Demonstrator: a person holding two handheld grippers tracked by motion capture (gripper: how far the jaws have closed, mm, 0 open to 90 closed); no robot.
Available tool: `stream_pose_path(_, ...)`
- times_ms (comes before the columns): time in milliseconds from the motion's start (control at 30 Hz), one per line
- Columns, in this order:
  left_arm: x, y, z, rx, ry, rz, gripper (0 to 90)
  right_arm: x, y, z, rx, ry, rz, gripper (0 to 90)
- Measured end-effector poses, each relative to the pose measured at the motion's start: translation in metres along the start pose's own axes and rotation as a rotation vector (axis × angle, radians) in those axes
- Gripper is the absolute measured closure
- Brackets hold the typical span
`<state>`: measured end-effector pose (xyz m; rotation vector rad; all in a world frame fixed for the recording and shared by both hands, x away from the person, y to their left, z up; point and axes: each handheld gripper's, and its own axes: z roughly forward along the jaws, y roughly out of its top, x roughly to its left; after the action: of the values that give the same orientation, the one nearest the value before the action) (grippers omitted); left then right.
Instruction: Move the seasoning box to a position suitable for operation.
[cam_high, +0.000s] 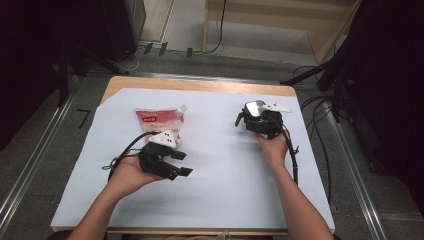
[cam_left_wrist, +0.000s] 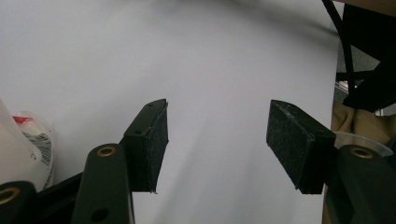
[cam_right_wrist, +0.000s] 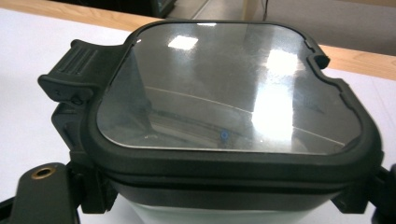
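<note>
While the left tool (cam_high: 182, 163) rests low over the white table (cam_high: 220, 190), its jaws stand apart with nothing between them. Just behind it lies a red-and-white pouch (cam_high: 157, 121). Right tool (cam_high: 250, 122) sits at a clear-lidded black container (cam_right_wrist: 233, 107), far right on the table, jaws on either side; whether they press it, cannot tell.

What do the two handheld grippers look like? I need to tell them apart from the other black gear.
Both are black. The left gripper has rectangular dark pads, brass-coloured rivets, a grey three-cornered plate and a trailing black cable. The right gripper has the same plate and cable. Forearms are bare.
</note>
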<state>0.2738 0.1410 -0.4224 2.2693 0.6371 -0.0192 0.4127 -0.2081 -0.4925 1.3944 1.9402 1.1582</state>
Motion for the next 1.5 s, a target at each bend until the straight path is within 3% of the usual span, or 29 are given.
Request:
stream_pose_path(200,0.000,0.001,0.002,0.004,-0.013,0.006,40.0,0.003,0.005,-0.011,0.003,0.025,-0.009,15.8)
stream_pose_path(300,0.001,0.003,0.001,-0.032,-0.057,-0.008,39.9,0.010,0.009,-0.021,-0.010,0.052,-0.026,15.8)
stream_pose_path(367,0.000,0.005,0.001,-0.044,-0.059,-0.004,39.8,0.014,0.010,-0.026,-0.015,0.065,-0.037,15.8)
stream_pose_path(567,0.003,0.005,0.006,0.005,-0.024,0.017,39.7,0.029,0.009,-0.039,-0.013,0.106,-0.053,15.8)
stream_pose_path(867,0.004,0.010,0.008,0.003,-0.047,0.000,40.5,0.042,0.004,-0.058,-0.011,0.139,-0.073,15.8)
stream_pose_path(967,0.004,0.010,0.009,0.000,-0.041,0.019,40.5,0.047,0.002,-0.065,-0.009,0.155,-0.082,15.8)
stream_pose_path(1267,0.004,0.011,0.009,0.001,-0.033,0.027,40.3,0.064,-0.004,-0.088,-0.019,0.210,-0.105,15.8)
stream_pose_path(1500,0.003,0.012,0.006,-0.003,-0.023,0.030,41.0,0.076,-0.023,-0.090,0.036,0.238,-0.152,15.8)
